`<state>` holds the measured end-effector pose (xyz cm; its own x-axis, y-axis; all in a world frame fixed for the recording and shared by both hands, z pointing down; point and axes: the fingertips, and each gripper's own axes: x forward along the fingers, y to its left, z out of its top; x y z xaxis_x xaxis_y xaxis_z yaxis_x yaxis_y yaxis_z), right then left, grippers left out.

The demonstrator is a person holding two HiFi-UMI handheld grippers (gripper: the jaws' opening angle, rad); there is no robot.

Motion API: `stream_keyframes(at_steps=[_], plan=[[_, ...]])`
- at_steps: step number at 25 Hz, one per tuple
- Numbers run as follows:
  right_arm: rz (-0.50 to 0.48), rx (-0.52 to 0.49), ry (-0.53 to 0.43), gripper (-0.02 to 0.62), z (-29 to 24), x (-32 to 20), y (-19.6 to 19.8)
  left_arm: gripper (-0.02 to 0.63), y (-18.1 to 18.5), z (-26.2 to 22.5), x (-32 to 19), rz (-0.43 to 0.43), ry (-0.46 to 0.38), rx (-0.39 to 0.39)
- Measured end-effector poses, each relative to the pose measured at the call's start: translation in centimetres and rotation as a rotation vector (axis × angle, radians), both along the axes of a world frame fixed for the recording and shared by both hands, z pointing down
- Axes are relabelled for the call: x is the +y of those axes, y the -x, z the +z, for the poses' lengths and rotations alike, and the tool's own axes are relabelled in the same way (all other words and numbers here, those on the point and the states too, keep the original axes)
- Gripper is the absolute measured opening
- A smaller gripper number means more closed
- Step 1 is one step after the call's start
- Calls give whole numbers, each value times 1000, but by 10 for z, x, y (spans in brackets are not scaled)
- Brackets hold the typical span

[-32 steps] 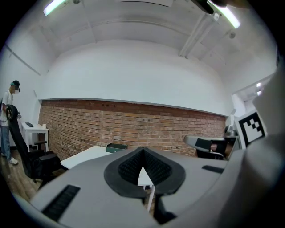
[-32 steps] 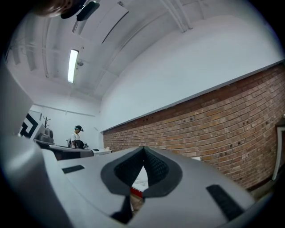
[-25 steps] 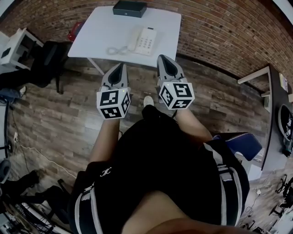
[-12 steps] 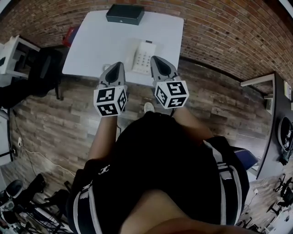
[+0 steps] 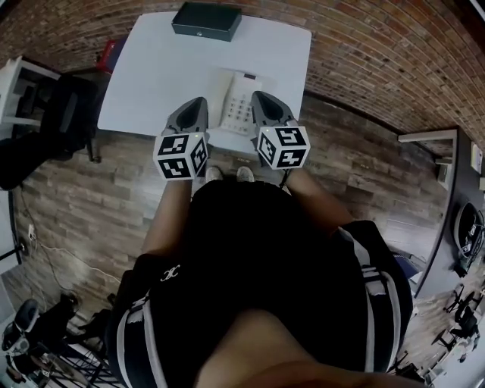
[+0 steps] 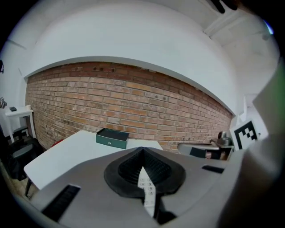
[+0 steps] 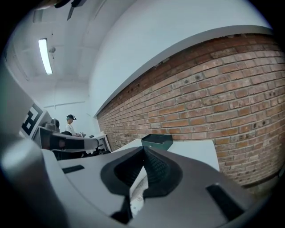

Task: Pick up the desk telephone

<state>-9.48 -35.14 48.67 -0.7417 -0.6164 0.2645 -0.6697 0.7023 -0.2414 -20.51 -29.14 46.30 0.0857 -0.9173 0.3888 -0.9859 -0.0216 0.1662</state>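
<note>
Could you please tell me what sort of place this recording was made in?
Probably an office or lab workspace: a bare brick wall, a wood-plank floor, and a white table bearing a desk telephone and a dark box.

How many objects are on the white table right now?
2: the desk telephone near the front edge; a dark green box at the far edge. Smaller things may be hidden.

White table (image 5: 151,76): white desk telephone (image 5: 239,102) near front edge, dark green box (image 5: 206,20) at far edge.
</note>
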Motion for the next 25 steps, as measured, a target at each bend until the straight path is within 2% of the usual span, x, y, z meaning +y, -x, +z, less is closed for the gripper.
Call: stream_keyframes(at_steps=[3, 9, 14, 16, 18, 19, 22, 25], plan=[[42, 15, 30, -2, 13, -15, 7, 2, 10, 19, -17, 40, 48, 28], [148, 18, 88, -2, 36, -41, 4, 2, 27, 54, -43, 115, 130, 37], [195, 39, 154, 2, 63, -57, -6, 10, 36, 86, -59, 183, 198, 156], [178, 47, 193, 12, 77, -60, -4, 92, 36, 97, -64, 229, 219, 184], [176, 49, 234, 83, 91, -63, -4, 168, 34, 109, -68, 278, 252, 211], [180, 52, 254, 91, 98, -64, -5, 196, 33, 115, -70, 300, 272, 227], [190, 57, 311, 116, 119, -66, -6, 239, 29, 132, -77, 354, 339, 285], [194, 52, 372, 130, 138, -66, -10, 267, 28, 149, -83, 371, 391, 331]])
